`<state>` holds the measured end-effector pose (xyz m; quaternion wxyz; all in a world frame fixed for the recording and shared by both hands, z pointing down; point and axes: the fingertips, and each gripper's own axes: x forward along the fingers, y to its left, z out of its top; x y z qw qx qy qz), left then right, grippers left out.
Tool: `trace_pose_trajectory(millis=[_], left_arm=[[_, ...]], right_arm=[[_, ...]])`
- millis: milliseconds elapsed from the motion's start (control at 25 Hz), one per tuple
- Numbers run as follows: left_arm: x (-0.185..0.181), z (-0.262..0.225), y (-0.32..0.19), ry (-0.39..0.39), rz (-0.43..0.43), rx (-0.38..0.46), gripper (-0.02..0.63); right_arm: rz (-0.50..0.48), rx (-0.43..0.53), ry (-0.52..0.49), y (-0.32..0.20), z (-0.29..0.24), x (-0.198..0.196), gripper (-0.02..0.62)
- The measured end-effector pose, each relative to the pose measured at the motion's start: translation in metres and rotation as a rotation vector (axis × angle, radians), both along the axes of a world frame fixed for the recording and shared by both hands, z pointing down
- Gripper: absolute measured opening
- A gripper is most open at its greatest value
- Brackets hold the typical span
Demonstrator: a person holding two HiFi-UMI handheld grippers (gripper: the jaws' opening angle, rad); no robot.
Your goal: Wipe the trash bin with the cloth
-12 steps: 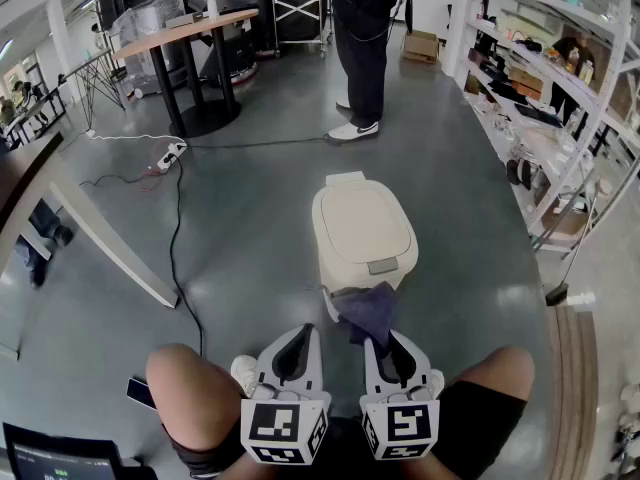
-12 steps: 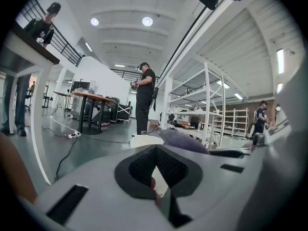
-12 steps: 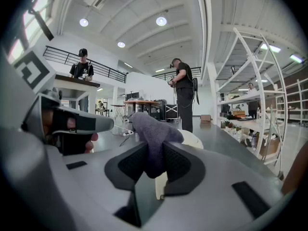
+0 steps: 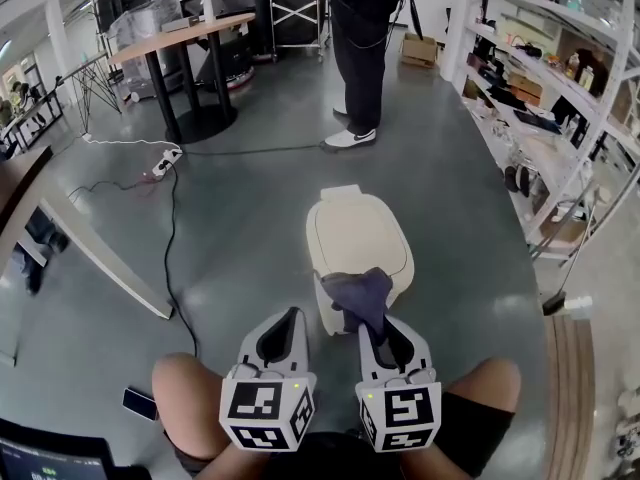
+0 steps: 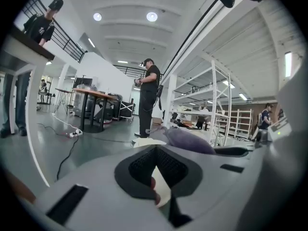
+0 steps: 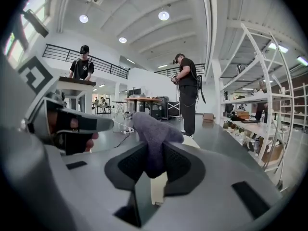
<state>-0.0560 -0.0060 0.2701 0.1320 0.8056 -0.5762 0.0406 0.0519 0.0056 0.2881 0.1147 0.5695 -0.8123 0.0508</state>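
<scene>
You are sitting over a wide grey floor (image 4: 230,238), with a tall white shelf rack (image 4: 560,98) running along your right side and a person (image 4: 360,48) standing well beyond the work. The cream trash bin (image 4: 355,233) is standing on the floor just in front of your knees, with its lid closed. The purple cloth (image 4: 358,293) is lying bunched on the near edge of this lid and is hanging a little over the front of the bin. Your right claw (image 4: 385,330) is clenching the near end of this cloth; in the right gripper view the cloth (image 6: 154,134) is going down between the two dark pads of the right claw (image 6: 154,162), and the pads are pressing on it from both sides. Your left claw (image 4: 290,314) is hovering beside the bin on its left. In the left gripper view the left claw (image 5: 155,150) is clenched at the tips with nothing between them, and only the pale bin (image 5: 162,189) is showing behind. To my judgement, you are at the start of the wiping step, because the cloth is touching only the front rim and most of the lid is not covered. The next move is probably asking you to press the cloth flat and push it forward across the lid, while keeping the grip firm so that the cloth is not slipping out. The light bin may be sliding away, so the left claw could be steadying it.
</scene>
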Motion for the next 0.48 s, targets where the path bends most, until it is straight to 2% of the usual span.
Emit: trace_pose_trajectory(millis=[120,240,480], left_arm=[[-0.011,-0.015,-0.021,-0.02,-0.018,0.024,0.0],[-0.012,-0.023,-0.041,-0.029,0.014,0.017,0.0],[-0.026,-0.04,-0.097,0.034,0.037,-0.02,0.0]], right_arm=[[-0.023,-0.017,-0.009,-0.018,0.001,-0.003,0.086],[-0.036,-0.025,0.002,-0.038,0.0,-0.005,0.086],[-0.094,-0.024,0.031,-0.092,-0.011,-0.012,0.086]])
